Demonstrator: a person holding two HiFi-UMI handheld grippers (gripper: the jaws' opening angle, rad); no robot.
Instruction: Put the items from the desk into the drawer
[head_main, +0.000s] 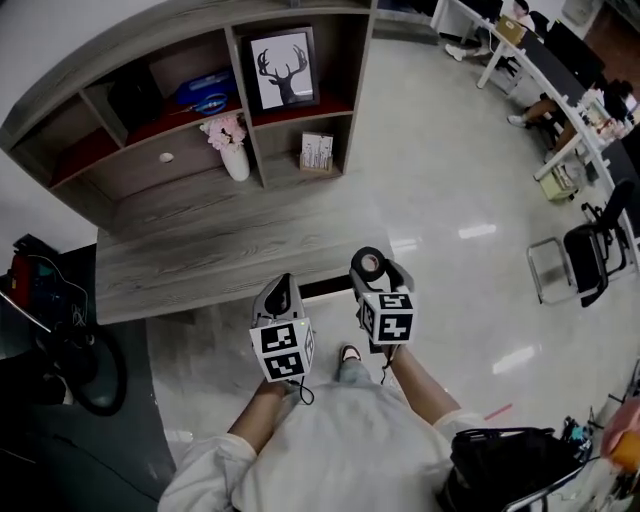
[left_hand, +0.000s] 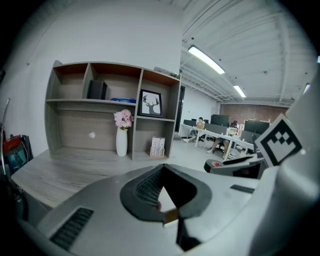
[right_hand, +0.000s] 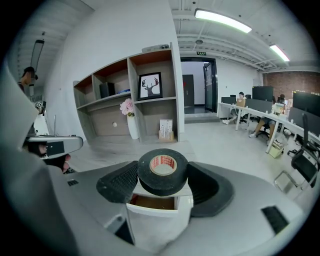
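Black tape roll (head_main: 369, 263) is pinched between my right tool's (right_hand: 163, 176) pads, at 4 o'clock off centre in the head view. The counter (head_main: 200, 250) lies at 10 o'clock. My left tool (left_hand: 162, 187) is pressed together, empty. The danger is that I'm gripping only the round rim, so one jolt could squirt the roll out and send it across the floor.

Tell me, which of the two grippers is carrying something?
The right gripper: its jaws clamp a black roll of tape, while the left gripper has its jaws shut on nothing.
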